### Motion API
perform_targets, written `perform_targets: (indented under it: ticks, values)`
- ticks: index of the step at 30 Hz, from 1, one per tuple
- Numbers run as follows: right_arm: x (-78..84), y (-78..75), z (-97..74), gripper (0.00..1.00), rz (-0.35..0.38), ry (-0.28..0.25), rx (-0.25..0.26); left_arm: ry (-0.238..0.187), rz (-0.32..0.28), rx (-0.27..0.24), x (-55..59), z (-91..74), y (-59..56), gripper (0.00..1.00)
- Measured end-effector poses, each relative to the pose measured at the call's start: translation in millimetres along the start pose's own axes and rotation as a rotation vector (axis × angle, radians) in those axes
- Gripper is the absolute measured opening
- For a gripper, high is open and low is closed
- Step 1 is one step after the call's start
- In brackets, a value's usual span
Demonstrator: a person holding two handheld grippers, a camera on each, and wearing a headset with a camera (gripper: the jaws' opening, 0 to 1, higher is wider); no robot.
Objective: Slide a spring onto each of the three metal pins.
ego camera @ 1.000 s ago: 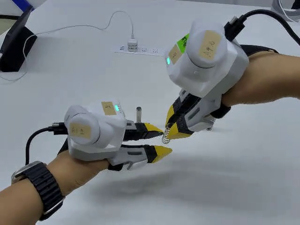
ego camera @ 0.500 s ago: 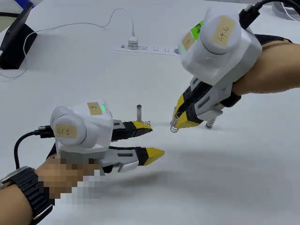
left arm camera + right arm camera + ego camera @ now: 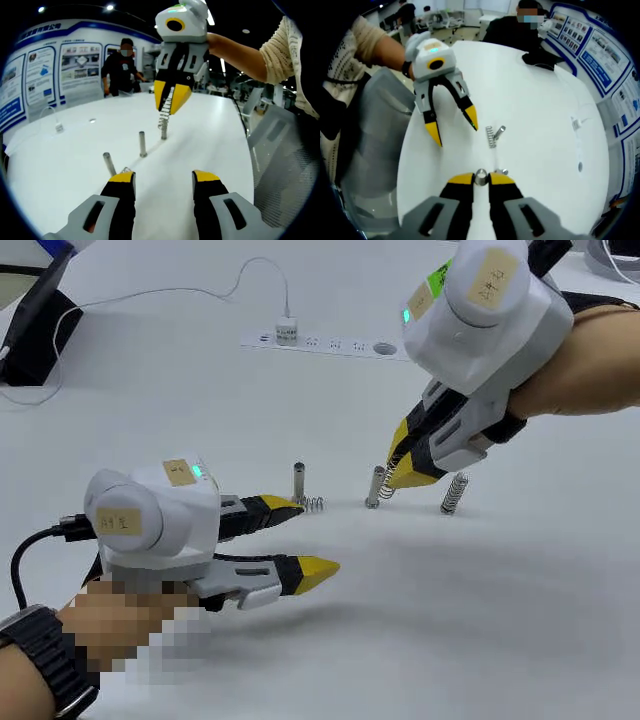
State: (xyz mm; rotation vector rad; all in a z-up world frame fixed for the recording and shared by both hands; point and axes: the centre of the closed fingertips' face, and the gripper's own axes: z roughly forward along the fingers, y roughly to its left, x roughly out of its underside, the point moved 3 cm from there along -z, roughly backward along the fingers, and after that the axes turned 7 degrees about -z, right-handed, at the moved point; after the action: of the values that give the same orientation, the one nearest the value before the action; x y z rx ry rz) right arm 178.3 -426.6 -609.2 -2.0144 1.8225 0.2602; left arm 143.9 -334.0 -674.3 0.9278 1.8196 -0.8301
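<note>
One pin (image 3: 454, 493) already wears its spring. The right tool (image 3: 400, 472) pinches a second spring (image 3: 388, 484) at the middle pin (image 3: 374, 490), mid-desk (image 3: 480, 620); whether the coil has started onto the pin is hard to tell. A third spring (image 3: 314, 504) lies beside the bare pin (image 3: 299, 480). The left tool (image 3: 305, 538) gapes wide, empty.

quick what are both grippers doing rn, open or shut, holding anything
left gripper: open, empty
right gripper: shut on a spring
</note>
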Motion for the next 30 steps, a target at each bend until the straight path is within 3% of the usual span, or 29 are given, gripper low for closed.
perform_targets:
  ticks: [14, 30]
  values:
    - [8.6, -32.6, 9.2, 0.12, 0.015, 0.040, 0.032, 0.004, -0.020, -0.015, 5.2, -4.8, 2.4, 0.49]
    - [14.4, -41.1, 25.7, 0.12, 0.029, 0.073, 0.003, 0.003, -0.035, -0.023, 6.2, -7.7, 2.7, 0.50]
